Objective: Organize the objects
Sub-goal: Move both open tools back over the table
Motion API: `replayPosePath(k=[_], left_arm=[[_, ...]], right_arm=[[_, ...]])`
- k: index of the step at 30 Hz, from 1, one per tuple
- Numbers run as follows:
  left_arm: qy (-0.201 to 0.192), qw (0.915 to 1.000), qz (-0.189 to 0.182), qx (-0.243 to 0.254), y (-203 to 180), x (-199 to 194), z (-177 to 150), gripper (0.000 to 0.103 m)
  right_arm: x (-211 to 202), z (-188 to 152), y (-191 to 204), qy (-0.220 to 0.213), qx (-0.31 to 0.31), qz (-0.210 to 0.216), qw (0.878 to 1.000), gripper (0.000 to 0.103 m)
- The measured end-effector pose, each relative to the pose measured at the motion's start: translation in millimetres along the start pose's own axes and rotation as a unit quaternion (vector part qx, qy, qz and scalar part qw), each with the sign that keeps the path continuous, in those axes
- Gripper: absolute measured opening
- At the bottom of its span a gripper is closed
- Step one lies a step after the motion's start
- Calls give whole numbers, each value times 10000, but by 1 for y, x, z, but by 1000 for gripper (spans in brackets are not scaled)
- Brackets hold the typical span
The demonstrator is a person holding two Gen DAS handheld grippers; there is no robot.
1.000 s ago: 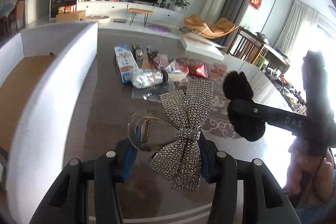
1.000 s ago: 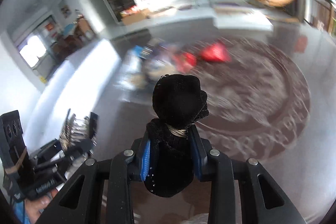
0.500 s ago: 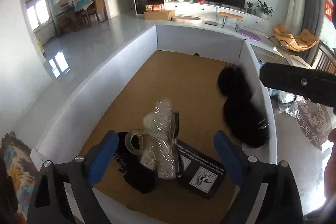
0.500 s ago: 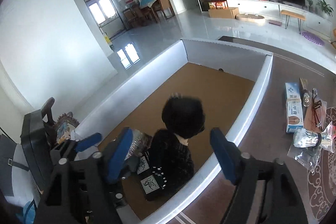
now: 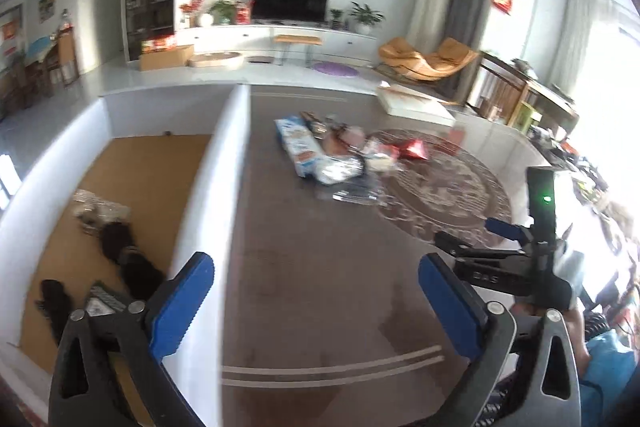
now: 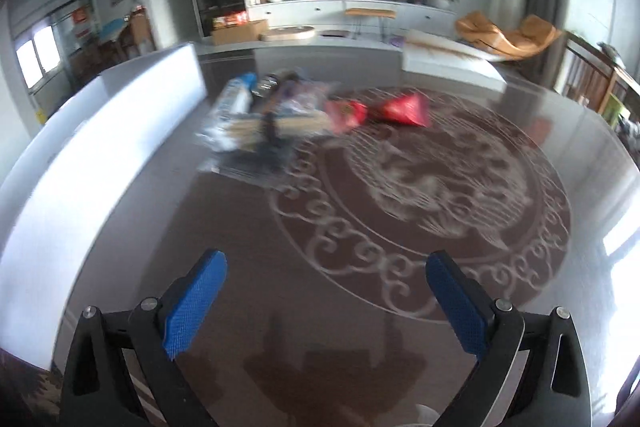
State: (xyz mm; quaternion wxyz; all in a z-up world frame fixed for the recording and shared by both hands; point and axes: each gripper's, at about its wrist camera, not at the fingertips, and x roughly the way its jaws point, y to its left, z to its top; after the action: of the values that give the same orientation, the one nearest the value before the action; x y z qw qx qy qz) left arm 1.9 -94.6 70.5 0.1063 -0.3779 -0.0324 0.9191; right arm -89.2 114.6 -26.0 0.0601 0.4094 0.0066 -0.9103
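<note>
Both grippers, left (image 5: pixel 316 277) and right (image 6: pixel 326 277), are spreading wide with nothing between them; fuzzy black hair bow (image 5: pixel 126 259) sits in the white-walled, cork-bottomed box (image 5: pixel 212 187).

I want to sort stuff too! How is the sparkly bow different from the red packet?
The sparkly bow lies inside the white box, on its brown floor; the red packet lies outside on the dark table. The bow is silvery and glittery; the packet is plain bright red. The bow sits beside black fuzzy things; the packet sits at the edge of a heap of packets. Neither is held.
</note>
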Motion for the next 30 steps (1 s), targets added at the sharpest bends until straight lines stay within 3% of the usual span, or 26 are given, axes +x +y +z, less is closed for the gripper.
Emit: replayPosePath(k=[3,8,14,19,30], left_arm=[[361,9988,-223,226,-45,44,-10,103],[650,9960,428,431,-65,119,-12,103],[606,9954,602,432,-64,171,11,103],[908,9934,677,198,-57,198,11,103],[901,9928,734,276,-60,200,9,103]], right_arm=[[2,-13,-41,72,397,-334,9986,100],[14,-7,-62,226,507,-540,9970,100],[40,2,-62,393,419,-582,9967,100],[48,3,-61,505,402,-606,9961,103],[48,2,-61,512,401,-611,9960,103]])
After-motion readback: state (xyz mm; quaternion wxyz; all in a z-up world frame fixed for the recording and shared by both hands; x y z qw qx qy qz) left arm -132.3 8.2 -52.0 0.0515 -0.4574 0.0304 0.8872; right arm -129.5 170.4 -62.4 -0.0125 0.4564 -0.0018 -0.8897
